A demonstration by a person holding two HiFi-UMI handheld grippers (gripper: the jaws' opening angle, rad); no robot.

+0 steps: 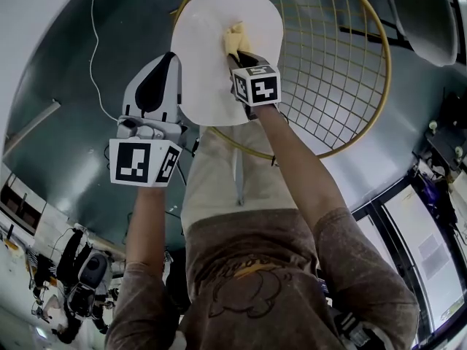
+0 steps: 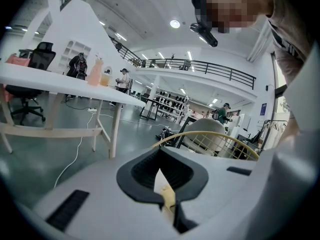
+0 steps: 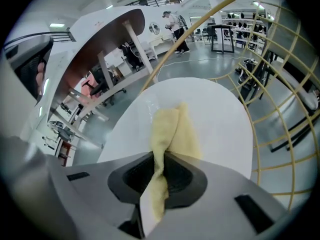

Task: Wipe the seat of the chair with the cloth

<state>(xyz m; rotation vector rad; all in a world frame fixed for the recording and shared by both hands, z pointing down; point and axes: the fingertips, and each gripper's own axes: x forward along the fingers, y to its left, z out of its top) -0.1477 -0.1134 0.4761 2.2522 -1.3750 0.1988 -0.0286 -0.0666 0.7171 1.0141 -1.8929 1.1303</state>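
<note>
In the head view, the right gripper (image 1: 239,58) is reaching over the white chair seat (image 1: 211,79), and the yellow cloth (image 1: 233,36) is bunching at its tip, lying on the seat near the far edge. The left gripper (image 1: 169,60) is hovering just beside the seat's left edge. The gold wire back (image 1: 343,71) is curving round the seat's right side.

In the left gripper view, the left gripper (image 2: 161,171) is showing its dark pads drawn almost together, gripping nothing. Only a thin sliver of white and yellow is showing through the slit. The gold rim (image 2: 210,136) is arching beyond.

In the right gripper view, the right gripper (image 3: 160,159) is pinching the cloth (image 3: 172,129) between its pads. A strip is hanging down through them, while the rest is spreading forward onto the seat (image 3: 220,114), touching it.
</note>
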